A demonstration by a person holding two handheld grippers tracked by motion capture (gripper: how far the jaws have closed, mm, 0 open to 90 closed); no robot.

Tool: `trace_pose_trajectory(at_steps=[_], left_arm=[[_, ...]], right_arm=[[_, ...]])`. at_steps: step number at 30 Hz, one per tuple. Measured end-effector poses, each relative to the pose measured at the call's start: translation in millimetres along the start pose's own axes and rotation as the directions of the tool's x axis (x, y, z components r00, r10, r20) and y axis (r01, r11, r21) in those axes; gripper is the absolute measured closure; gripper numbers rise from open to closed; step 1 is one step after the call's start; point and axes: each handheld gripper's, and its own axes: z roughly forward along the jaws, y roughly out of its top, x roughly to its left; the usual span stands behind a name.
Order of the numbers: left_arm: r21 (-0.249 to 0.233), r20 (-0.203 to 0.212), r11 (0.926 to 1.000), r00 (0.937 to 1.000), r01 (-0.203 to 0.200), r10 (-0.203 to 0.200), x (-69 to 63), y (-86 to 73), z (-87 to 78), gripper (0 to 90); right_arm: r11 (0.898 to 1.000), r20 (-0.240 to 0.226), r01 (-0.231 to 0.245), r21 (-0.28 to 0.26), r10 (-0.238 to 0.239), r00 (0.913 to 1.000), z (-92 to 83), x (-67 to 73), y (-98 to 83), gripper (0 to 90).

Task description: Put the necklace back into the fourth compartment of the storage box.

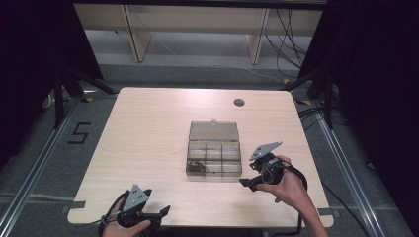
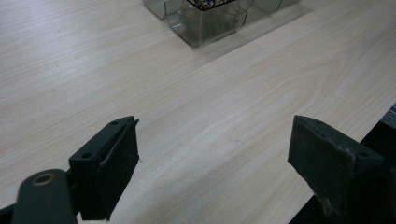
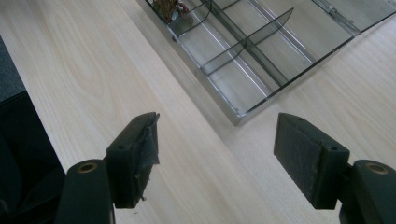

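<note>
A clear plastic compartment box point(image 1: 214, 156) lies on the table's middle with its lid point(image 1: 214, 131) folded open behind it. Small brownish items point(image 1: 196, 166) sit in its front left compartment; the other compartments look bare. My right gripper point(image 1: 246, 183) hovers just right of the box's front right corner point(image 3: 238, 116), jaws open with only bare table between them. My left gripper point(image 1: 163, 211) rests near the table's front left edge, open and holding nothing. Ahead of the left gripper point(image 2: 212, 154) the box's corner with the small items point(image 2: 208, 3) stands farther off.
The light wooden table point(image 1: 148, 133) has a round cable hole point(image 1: 239, 102) at the back right. Its front edge point(image 2: 336, 154) runs close under the left gripper's far jaw. Dark curtains and floor rails flank the table; cables lie on the floor behind.
</note>
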Motion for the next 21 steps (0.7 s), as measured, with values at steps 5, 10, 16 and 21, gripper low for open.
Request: trace_pose_trajectory(at_steps=[5, 10, 16, 21], left_arm=[[0.0, -0.002, 0.9998, 0.9998, 0.019, -0.019, -0.9, -0.5, 0.7, 15.7], [0.0, -0.009, 0.9998, 0.9998, 0.019, -0.019, -0.9, -0.7, 1.2, 15.7], [-0.017, -0.001, 0.9992, 0.9993, 0.037, -0.037, -2.6, -0.5, 1.7, 15.7], [-0.017, -0.001, 0.9992, 0.9994, 0.036, -0.036, -2.7, -0.2, 1.2, 15.6]], right_arm=[[0.999, 0.004, 0.024, -0.032, -0.024, 0.9997, 0.8, -1.7, -7.5, 27.8], [0.998, 0.009, 0.033, -0.057, -0.032, 0.9994, 0.8, -3.1, -12.2, 27.2], [0.996, 0.018, 0.027, -0.081, -0.026, 0.9995, 0.7, -3.3, -17.3, 26.9], [0.997, 0.01, 0.005, -0.077, -0.005, 0.9999, -1.4, -1.7, -24.6, 25.9]])
